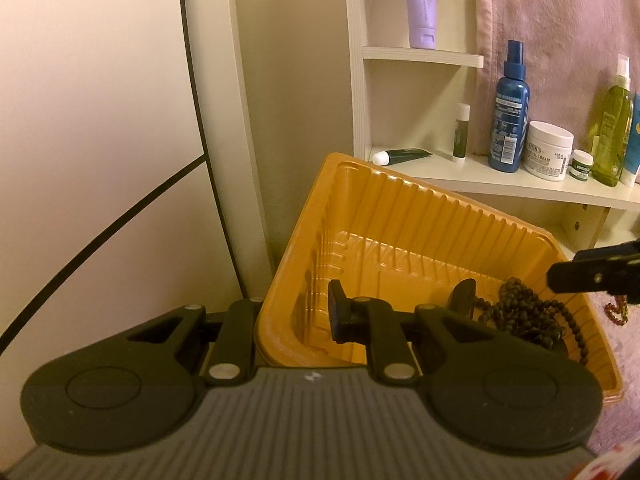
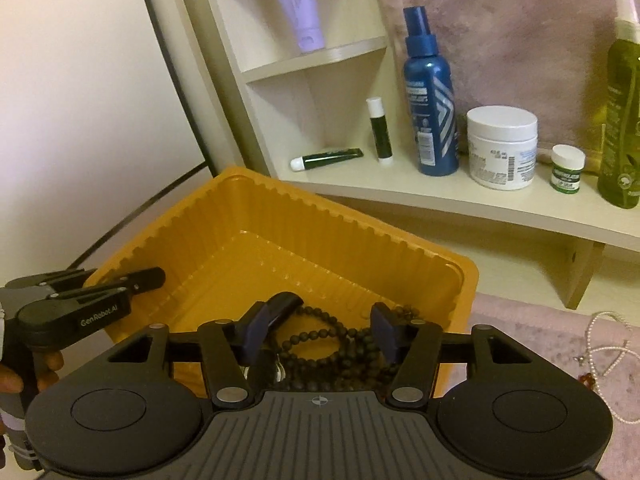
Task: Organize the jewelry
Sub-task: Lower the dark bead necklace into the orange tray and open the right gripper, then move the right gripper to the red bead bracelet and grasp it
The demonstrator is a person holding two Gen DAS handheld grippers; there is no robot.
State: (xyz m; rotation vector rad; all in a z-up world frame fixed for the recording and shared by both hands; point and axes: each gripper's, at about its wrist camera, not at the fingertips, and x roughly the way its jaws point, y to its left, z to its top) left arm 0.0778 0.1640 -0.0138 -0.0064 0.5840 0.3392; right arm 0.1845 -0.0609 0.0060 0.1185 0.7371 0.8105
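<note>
An orange ribbed plastic tray [image 1: 400,216] [image 2: 304,220] holds a dark bead necklace [image 1: 520,312] [image 2: 332,344] and a dark curved piece [image 2: 280,306]. My left gripper [image 1: 400,308] is open over the tray's near left corner, empty; it shows at the left of the right wrist view [image 2: 140,280]. My right gripper [image 2: 320,336] is open just above the bead necklace, its fingertips [image 2: 256,340] on either side of it. The right gripper's tip shows at the right edge of the left wrist view [image 1: 592,272]. A pearl necklace [image 2: 612,344] and red beads [image 1: 618,308] lie on the pink cloth right of the tray.
A cream shelf [image 2: 440,196] behind the tray carries a blue spray bottle [image 2: 430,96], white cream jar [image 2: 502,146], small green jar [image 2: 566,168], green bottle [image 2: 624,112], lip balm stick [image 2: 378,132] and a lying tube [image 2: 328,158]. A purple tube [image 2: 298,4] stands above. Wall at left.
</note>
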